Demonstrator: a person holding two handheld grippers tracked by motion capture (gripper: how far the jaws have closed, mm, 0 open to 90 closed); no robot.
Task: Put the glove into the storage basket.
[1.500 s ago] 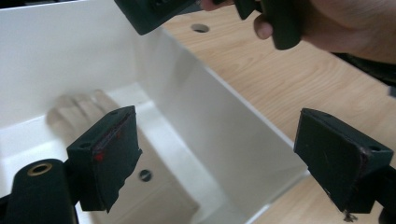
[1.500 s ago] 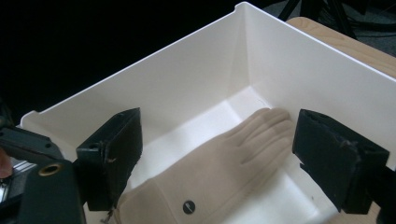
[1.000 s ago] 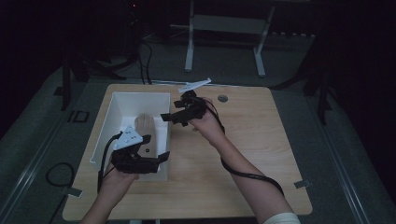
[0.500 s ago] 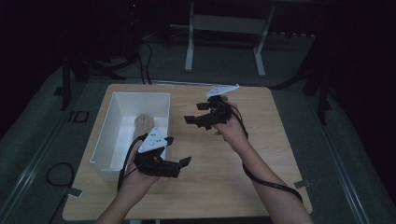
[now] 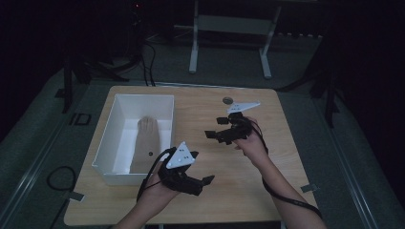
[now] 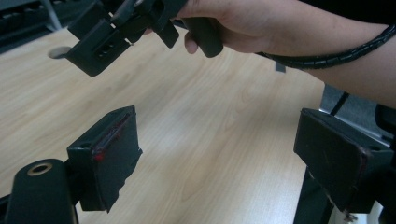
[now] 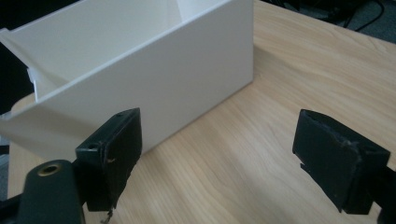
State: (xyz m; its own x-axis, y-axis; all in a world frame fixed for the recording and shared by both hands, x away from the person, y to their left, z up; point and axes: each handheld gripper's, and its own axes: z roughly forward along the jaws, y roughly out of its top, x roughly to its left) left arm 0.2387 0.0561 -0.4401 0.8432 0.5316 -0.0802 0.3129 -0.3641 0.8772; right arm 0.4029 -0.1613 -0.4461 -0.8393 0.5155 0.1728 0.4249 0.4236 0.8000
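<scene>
1. Low in the centre of the high view, the left tool [image 5: 204, 183] hangs just above the bench [image 5: 272, 191]. It is beside the lower right corner of the white box [image 5: 119, 177], and its jaws point toward the right of the frame.
2. Its own view has both jaws spread wide, with bare wood grain between them. It holds nothing.
3. Right of centre in the high view, the right tool [image 5: 216, 128] is carried over open bench, well apart from the box. Its jaws are turned toward the left of the frame.
4. Its own view likewise shows two pads standing far apart, with the box's long side wall behind them. It holds nothing either.
5. The tan thing [image 5: 145, 143] lies flat on the box floor. It runs from the middle toward the lower edge of the box, close to the right-hand wall. What it is made of I cannot tell in this dim light.
6. Judged from this layout, the piece is stowed and the step in hand is clearing both tools off to a rest pose.
7. To do that well, keep each tool's trailing cable off the box rim so the box is not dragged.
8. Keep the two tools well apart, since their jaws face each other across the middle of the frame.
9. Leave the jaws spread, and set the tools down on bare wood rather than against the box wall.
</scene>
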